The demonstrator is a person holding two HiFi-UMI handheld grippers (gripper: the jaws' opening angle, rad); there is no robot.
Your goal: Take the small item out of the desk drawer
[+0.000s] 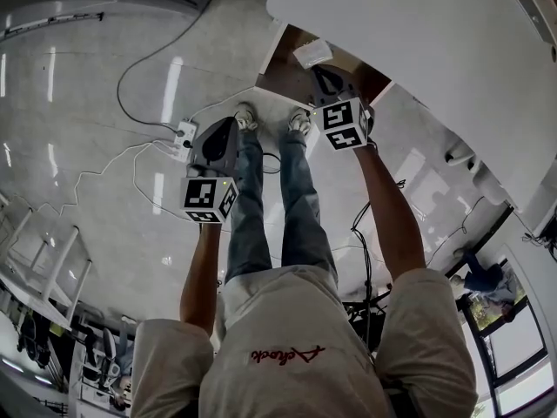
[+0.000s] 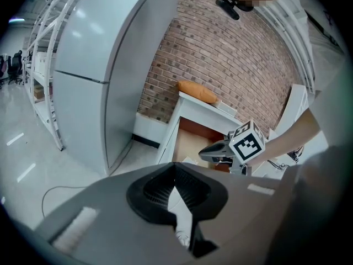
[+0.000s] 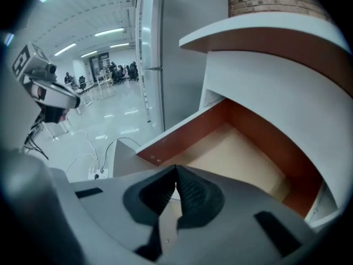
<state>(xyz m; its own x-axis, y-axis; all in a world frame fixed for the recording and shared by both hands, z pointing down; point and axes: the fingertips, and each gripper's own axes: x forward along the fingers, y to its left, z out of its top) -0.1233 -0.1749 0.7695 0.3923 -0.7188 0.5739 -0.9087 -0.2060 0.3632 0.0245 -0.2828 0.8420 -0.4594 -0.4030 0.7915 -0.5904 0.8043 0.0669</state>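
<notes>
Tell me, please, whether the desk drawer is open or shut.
Open: the drawer is pulled out from under the desk top, its tan floor exposed, with a pale small item lying inside.

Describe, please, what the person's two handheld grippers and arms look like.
Both the left gripper and right gripper have smooth grey plastic bodies with black ribbed jaw pads. Each carries a white cube printed with black square markers. The forearms are bare below short pale sleeves.
</notes>
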